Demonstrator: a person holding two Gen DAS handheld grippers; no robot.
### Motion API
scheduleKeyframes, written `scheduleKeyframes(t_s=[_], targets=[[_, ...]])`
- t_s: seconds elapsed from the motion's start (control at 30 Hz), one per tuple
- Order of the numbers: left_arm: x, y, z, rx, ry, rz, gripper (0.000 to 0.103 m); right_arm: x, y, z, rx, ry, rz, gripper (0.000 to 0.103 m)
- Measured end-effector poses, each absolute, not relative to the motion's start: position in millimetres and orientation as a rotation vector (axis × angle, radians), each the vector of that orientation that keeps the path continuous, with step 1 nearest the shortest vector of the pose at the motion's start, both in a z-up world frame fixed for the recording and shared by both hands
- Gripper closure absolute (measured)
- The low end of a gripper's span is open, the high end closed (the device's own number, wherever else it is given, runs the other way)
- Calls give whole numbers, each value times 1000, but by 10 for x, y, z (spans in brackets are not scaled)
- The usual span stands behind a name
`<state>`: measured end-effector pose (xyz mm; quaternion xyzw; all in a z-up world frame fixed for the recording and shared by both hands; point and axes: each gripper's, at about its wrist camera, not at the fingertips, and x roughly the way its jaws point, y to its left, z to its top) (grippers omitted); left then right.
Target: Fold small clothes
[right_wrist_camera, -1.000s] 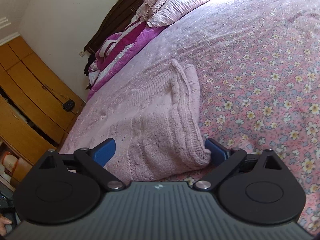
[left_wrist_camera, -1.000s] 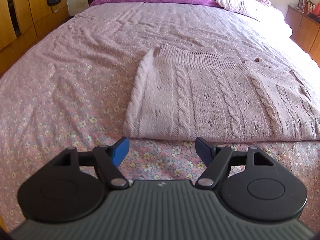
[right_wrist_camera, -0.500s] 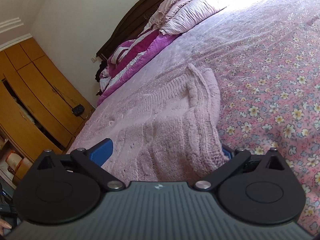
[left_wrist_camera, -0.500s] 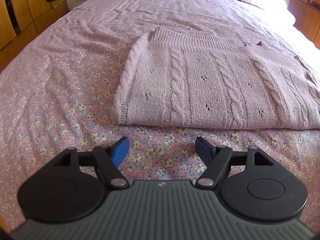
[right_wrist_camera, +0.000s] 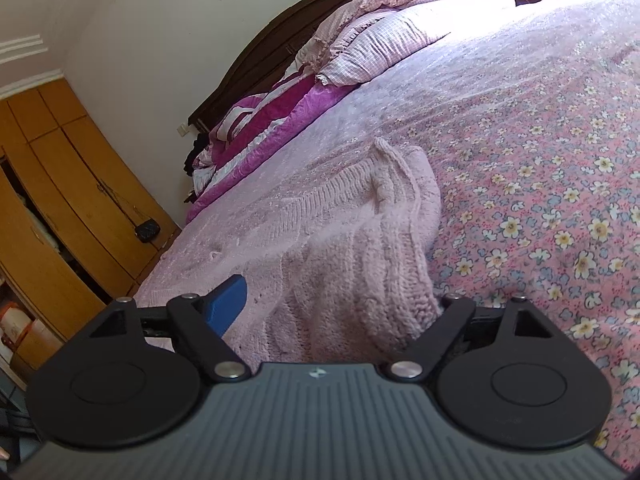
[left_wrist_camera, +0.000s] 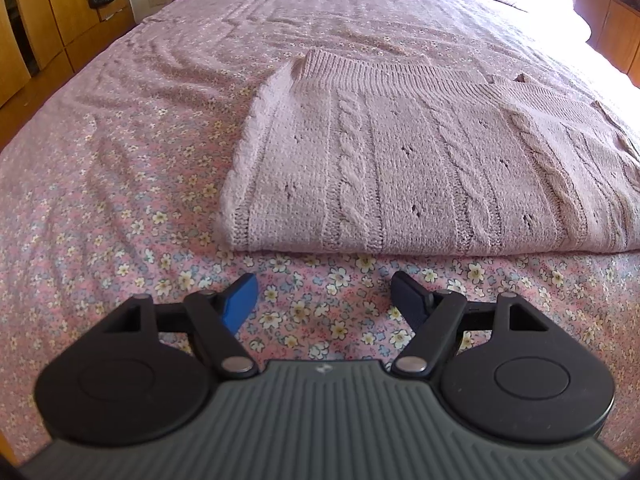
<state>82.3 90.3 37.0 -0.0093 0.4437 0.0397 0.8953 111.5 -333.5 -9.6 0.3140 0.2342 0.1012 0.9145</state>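
A pale pink cable-knit sweater [left_wrist_camera: 420,168] lies folded flat on the flowered bedsheet [left_wrist_camera: 100,200]. My left gripper [left_wrist_camera: 324,296] is open and empty, over the sheet just short of the sweater's near folded edge. My right gripper [right_wrist_camera: 340,304] is open, with the sweater's near right corner [right_wrist_camera: 360,280] lying between its fingers. Its left blue pad [right_wrist_camera: 226,304] shows above the knit; the right pad is hidden behind the knit corner. The sweater's ribbed hem [right_wrist_camera: 340,188] runs along its far side.
Folded purple and checked quilts [right_wrist_camera: 328,76] lie at the head of the bed by a dark headboard [right_wrist_camera: 288,40]. Wooden wardrobes [right_wrist_camera: 60,200] with a small black bag [right_wrist_camera: 147,230] stand on the left. A wooden cabinet [left_wrist_camera: 616,28] stands to the right of the bed.
My left gripper has drawn back from the sweater's edge, with more flowered sheet now between them. My right gripper has moved further onto the sweater corner, which now hides its right pad.
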Motion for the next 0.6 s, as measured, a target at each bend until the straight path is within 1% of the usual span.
scheduleKeyframes(t_s=[0.17,0.23,0.43,0.57,0.6], targets=[[813,887,361,-14,915,84,27,1110,-3483,-155,854,438,217,19],[808,901,360,-20,914,78,26,1130,-3480,-175,876,426,207,19],[788,928,355,-29,908,63,26,1191,-3314,-173,732,456,155,34],[770,914,339,-22,902,64,26,1180,-3414,-249,794,457,148,52],[765,909,337,-20,899,63,26,1178,-3434,-267,811,455,152,54]])
